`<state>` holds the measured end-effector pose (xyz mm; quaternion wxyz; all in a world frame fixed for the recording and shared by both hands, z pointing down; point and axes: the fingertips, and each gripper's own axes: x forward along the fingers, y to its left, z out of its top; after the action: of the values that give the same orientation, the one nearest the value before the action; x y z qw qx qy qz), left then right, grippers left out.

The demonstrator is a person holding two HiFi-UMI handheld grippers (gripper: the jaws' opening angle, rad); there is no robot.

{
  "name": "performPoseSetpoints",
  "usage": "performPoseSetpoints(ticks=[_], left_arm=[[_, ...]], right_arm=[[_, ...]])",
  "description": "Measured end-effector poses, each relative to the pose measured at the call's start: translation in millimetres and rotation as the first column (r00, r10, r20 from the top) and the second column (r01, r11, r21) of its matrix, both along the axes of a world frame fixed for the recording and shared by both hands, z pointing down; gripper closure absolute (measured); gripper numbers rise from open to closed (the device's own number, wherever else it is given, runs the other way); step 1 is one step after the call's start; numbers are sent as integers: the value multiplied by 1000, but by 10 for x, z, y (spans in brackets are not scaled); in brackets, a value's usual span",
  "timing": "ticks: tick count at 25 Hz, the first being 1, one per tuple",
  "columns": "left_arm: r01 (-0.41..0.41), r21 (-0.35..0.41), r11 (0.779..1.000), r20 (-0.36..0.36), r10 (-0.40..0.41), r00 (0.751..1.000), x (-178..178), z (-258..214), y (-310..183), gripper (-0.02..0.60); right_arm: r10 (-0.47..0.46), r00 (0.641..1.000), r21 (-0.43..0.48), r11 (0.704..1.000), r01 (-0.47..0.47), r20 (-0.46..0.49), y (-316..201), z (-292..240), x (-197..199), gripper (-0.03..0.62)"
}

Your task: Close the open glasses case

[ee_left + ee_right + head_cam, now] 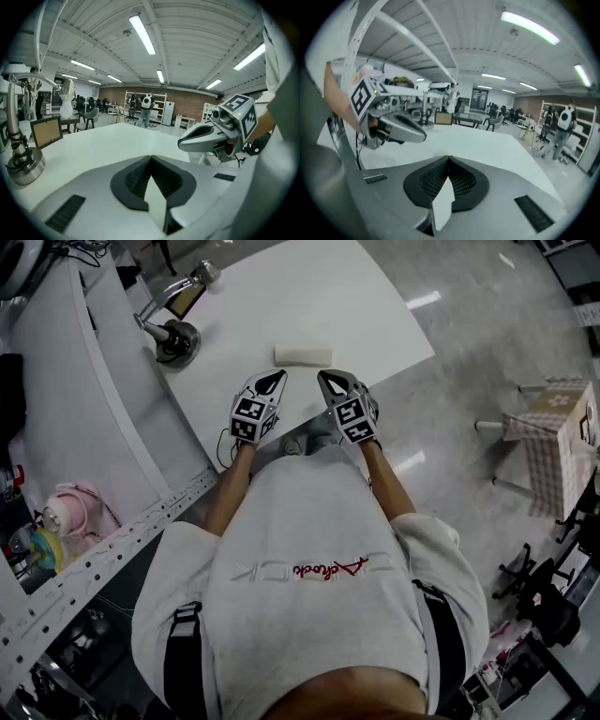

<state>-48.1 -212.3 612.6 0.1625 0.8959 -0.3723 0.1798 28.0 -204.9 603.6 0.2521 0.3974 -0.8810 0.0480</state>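
Case [302,355] lying closed on table [375,315]; left gripper [275,381] and right gripper [330,382] side by side near it, jaws pressed together.

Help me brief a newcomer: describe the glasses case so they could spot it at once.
Find the white table in front of the person. The case lies flat near its middle, right of the metal stand. It is the only small, pale oblong block there; the stand is shiny, upright and round-based.
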Motion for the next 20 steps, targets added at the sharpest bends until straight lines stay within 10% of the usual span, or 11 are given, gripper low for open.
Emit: performPoseSetpoints(ticks=[9, 20], left_arm=[[16, 119, 993, -53, -10, 999, -1, -421, 367, 554], [19, 187, 982, -93, -2, 996, -25, -715, 561, 554]], right_arm=[[193, 874, 3, 976, -217, 446, 329, -673, 132, 574], [242, 860, 78, 948, -307, 449, 722, -915, 373, 576]])
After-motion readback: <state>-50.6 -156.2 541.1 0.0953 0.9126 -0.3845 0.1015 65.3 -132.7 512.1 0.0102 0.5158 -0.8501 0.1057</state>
